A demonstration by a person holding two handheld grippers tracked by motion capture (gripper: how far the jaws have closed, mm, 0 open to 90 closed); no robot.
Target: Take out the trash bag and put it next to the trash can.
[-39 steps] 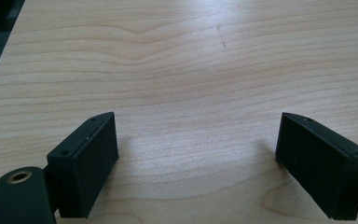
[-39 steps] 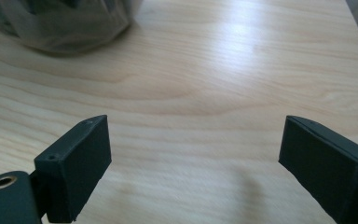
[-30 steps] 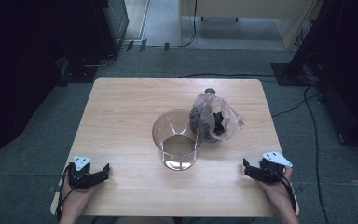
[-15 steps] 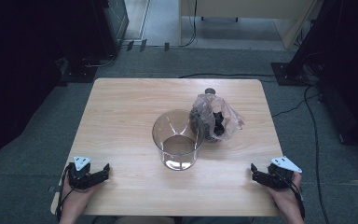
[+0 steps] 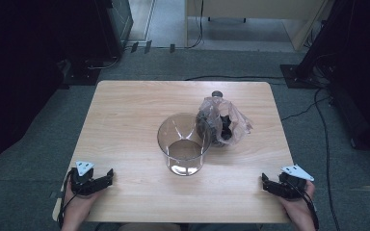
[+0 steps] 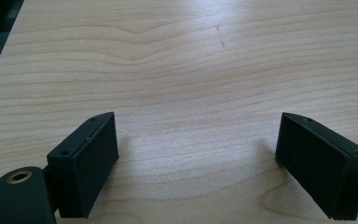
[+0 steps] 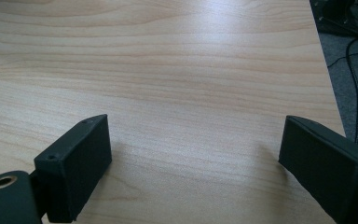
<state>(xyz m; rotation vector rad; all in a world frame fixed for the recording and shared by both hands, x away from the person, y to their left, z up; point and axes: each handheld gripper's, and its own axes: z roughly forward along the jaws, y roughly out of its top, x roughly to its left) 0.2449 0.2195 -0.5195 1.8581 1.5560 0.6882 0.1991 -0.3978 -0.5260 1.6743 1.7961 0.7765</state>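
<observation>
Resting at the near corners—jaws spread—both grippers (image 5: pixel 107 175) (image 5: pixel 265 182) sit well apart from the glass bowl (image 5: pixel 184 143).

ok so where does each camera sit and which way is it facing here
High view: above the person's side, looking forward and down on the wooden table, clear glass bowl and plastic bag; both hands, left gripper and right gripper show at bottom.
Left gripper view: rides the left gripper, looking over bare tabletop; its open fingers show.
Right gripper view: rides the right gripper, facing the table's edge; its open fingers show.
Both gripper views share the wood grain.
</observation>
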